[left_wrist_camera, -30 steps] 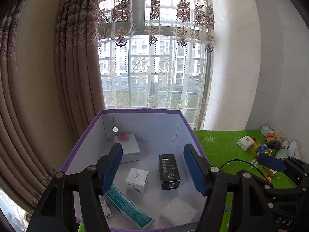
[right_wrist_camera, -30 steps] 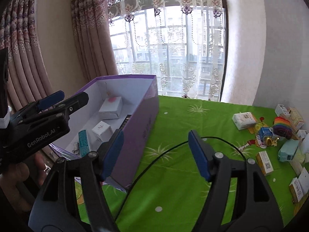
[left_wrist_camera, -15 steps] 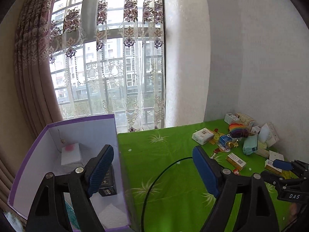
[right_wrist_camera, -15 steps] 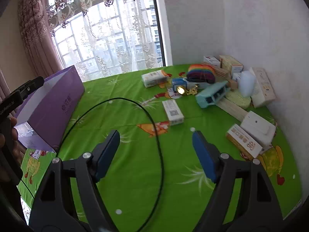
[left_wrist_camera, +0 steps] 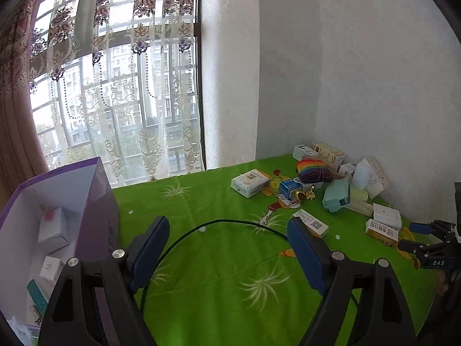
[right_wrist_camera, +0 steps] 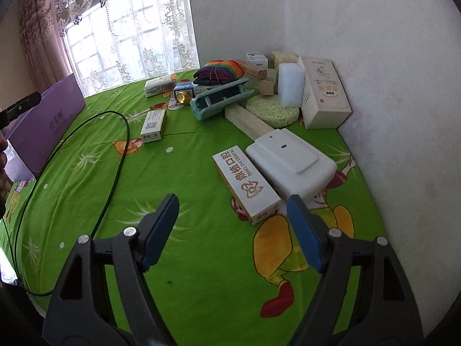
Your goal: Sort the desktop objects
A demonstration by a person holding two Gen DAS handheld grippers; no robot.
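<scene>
The right claw [right_wrist_camera: 232,230] hangs wide open and empty just short of a box [right_wrist_camera: 246,186] printed "DING ZHI DENTAL", beside a white case [right_wrist_camera: 291,163]. The left claw [left_wrist_camera: 227,248] gapes empty over bare green counter [left_wrist_camera: 219,274]. The purple bin [left_wrist_camera: 95,201] sits at the left edge; its printing is probably too blurred to read.

A big window [left_wrist_camera: 115,92] with metal bars is seen at the far left, and tall buildings are seen through it. It is covered by a thin lace curtain [left_wrist_camera: 149,66] with flowers. White walls [left_wrist_camera: 360,72] are lit by daylight. The worktop is covered by a bright green cloth [left_wrist_camera: 230,274].
</scene>
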